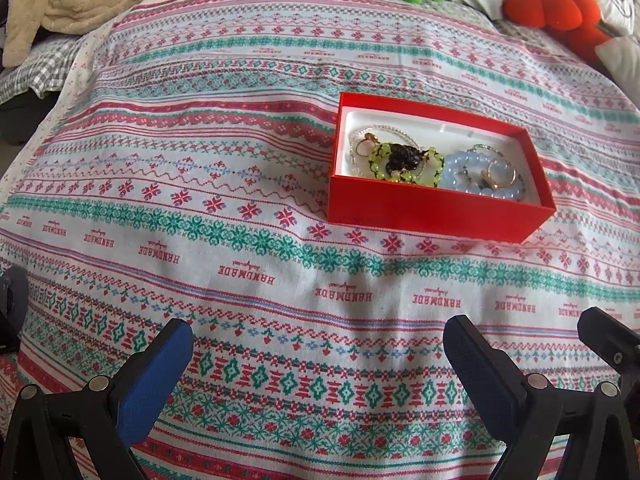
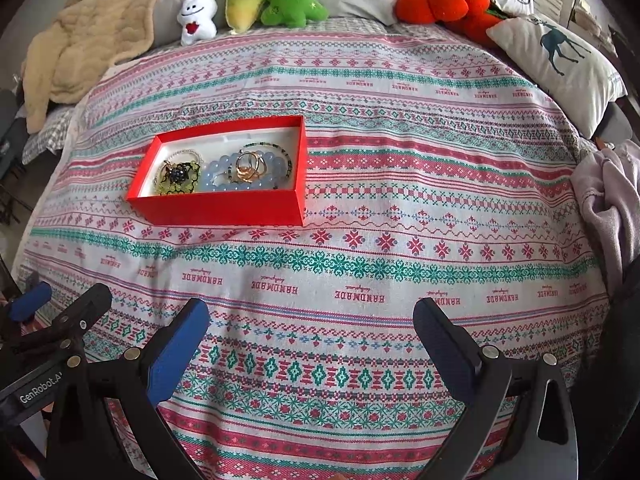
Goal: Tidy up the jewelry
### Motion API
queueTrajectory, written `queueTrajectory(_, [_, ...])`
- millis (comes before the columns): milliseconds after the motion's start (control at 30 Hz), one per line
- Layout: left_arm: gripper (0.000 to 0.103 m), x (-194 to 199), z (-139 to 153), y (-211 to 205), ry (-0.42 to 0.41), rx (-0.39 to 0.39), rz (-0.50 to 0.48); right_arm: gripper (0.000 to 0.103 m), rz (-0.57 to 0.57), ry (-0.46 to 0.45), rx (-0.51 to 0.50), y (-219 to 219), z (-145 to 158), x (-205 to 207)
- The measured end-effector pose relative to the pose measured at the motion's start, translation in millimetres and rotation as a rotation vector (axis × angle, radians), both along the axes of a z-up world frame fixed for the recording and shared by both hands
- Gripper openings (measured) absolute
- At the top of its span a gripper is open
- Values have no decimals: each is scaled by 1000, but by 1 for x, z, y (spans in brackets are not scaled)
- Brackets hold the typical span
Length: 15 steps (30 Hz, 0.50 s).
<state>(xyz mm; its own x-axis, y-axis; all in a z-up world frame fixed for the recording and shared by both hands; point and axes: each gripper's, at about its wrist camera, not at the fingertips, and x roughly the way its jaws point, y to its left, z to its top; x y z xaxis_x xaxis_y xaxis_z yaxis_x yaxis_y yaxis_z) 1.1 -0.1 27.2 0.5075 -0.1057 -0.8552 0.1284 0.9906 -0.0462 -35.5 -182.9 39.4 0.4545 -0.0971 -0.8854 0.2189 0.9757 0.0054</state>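
A red box [image 1: 432, 210] [image 2: 224, 210] with a white lining sits on the patterned bedspread. Inside lie a green bead piece [image 1: 394, 160] [image 2: 180, 178] with a dark cluster on it, a pale blue bead bracelet [image 1: 460, 170] [image 2: 224, 174], gold rings [image 1: 500, 172] [image 2: 250, 166] and thin chains. My left gripper [image 1: 316, 344] hovers open over bare cloth, nearer the viewer than the box, nothing between its blue pads. My right gripper [image 2: 310, 328] is also open and empty, with the box up and to its left. The left gripper's finger [image 2: 28, 300] shows at the right wrist view's left edge.
Plush toys [image 2: 256, 0] line the far edge of the bed, with an orange plush [image 2: 444, 0] and a deer-print pillow [image 2: 560, 60] to the right. A beige blanket [image 2: 88, 32] lies at the far left and a lilac garment [image 2: 612, 200] at the right edge.
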Motion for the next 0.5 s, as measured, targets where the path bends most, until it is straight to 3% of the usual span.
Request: queueTrajectory(500, [102, 0, -3, -6, 8, 5, -15, 103, -14, 12, 7, 0, -3, 3])
